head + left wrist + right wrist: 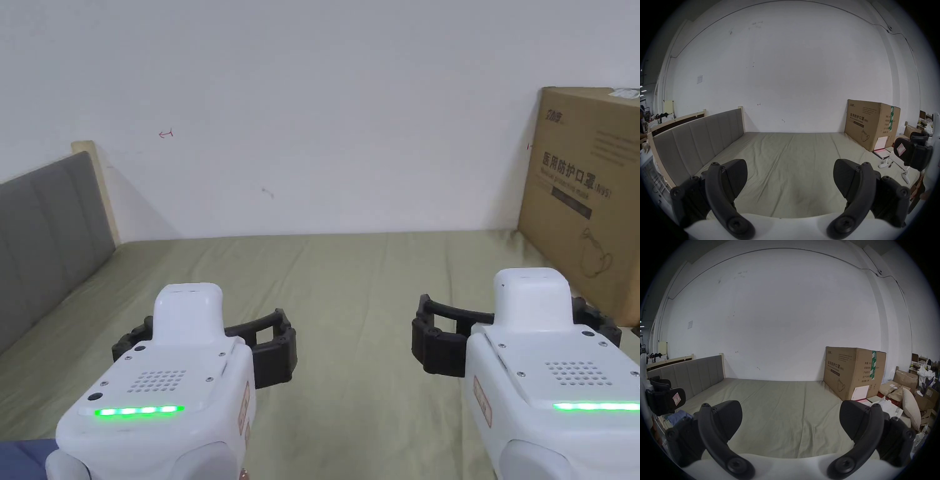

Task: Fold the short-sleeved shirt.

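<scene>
We hold both tongs, left (206, 340) and right (519, 334), apart above the bed (350, 275); reaching blindly risks snagging its sheet

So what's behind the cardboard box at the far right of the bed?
The white wall stands right behind the cardboard box, which sits on the green sheet. The box hides the corner behind it.

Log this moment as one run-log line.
left claw: open, empty, over bed | right claw: open, empty, over bed | box: far right on bed | fold: not begun
</scene>
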